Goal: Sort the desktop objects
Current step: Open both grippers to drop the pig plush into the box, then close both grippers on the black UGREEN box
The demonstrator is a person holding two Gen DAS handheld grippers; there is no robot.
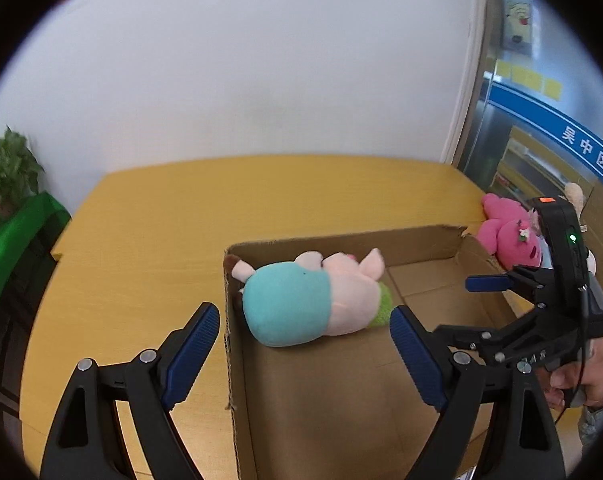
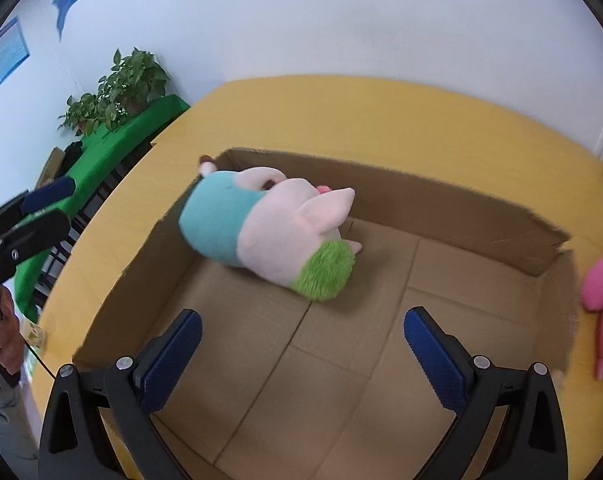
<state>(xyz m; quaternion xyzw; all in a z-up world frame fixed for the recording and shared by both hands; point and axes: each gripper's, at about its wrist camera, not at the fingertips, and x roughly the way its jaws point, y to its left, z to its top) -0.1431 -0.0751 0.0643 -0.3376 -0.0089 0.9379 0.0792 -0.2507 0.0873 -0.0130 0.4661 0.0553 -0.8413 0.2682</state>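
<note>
The pig plush toy (image 2: 277, 232), pale pink with a teal back half and a tuft of green fur, lies on its side on the floor of the open cardboard box (image 2: 453, 200), in the far left corner and close against the box walls there. The box sits on the yellow table (image 2: 381, 120).

My left gripper (image 1: 303, 350) hangs over the near left wall of the box with its jaws spread wide and nothing between them; one blue pad (image 1: 191, 354) is outside the wall, above the tabletop, and the other is over the box floor. My right gripper (image 2: 301, 356) is also released, its jaws wide apart above the bare cardboard in the near part of the box, short of the pig. In the left wrist view that same gripper shows side-on at the right edge, held over the right side of the box.

A pink plush toy (image 1: 509, 236) lies on the table just outside the box's far right corner. A potted plant (image 2: 121, 88) stands on a green-covered surface (image 2: 113, 144) beyond the table's left side, against the white wall (image 2: 341, 20).
</note>
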